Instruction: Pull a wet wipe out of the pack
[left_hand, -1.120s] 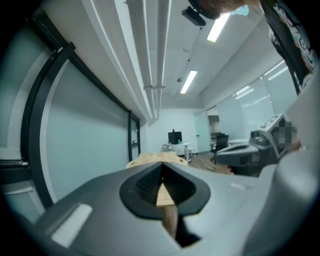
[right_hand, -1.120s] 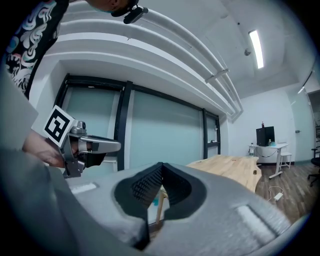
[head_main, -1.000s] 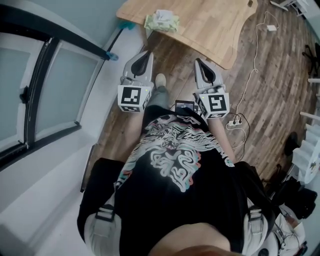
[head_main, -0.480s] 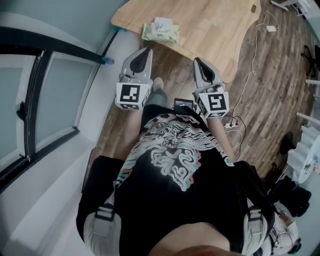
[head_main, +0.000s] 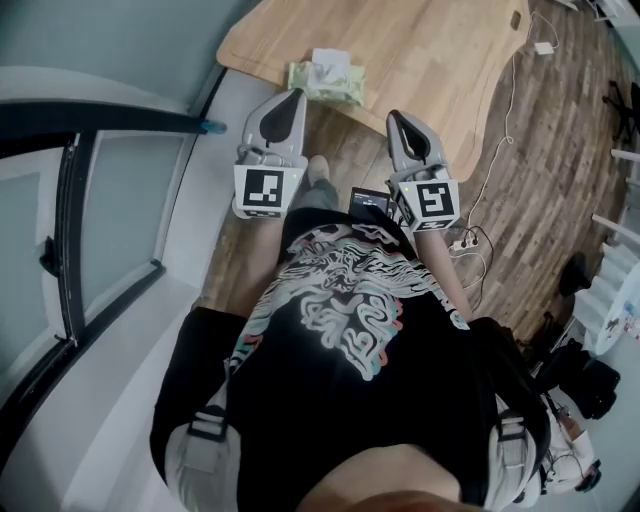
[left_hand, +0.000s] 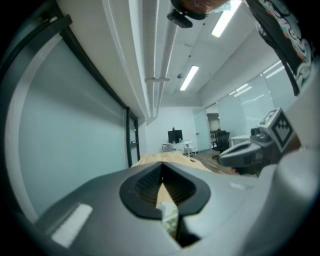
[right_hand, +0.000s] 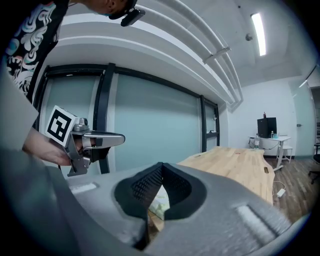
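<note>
The wet wipe pack (head_main: 326, 80), pale green with a white wipe sticking up from its top, lies at the near edge of the wooden table (head_main: 430, 50). My left gripper (head_main: 294, 97) is shut and empty, its tip just short of the pack. My right gripper (head_main: 397, 119) is also shut and empty, level with it and to the pack's right. In the left gripper view the pack (left_hand: 170, 216) shows through the gap below the closed jaws (left_hand: 161, 168). In the right gripper view the pack (right_hand: 159, 205) also sits below the closed jaws (right_hand: 161, 165).
A glass partition with dark frames (head_main: 110, 200) runs along the left. A power strip with a white cable (head_main: 465, 243) lies on the wood floor at the right. The table stretches ahead, with desks and a monitor (left_hand: 175, 135) far off.
Both grippers have moved forward together toward the table. The pack now lies just ahead of the left gripper's tip. Both jaws stayed shut.
</note>
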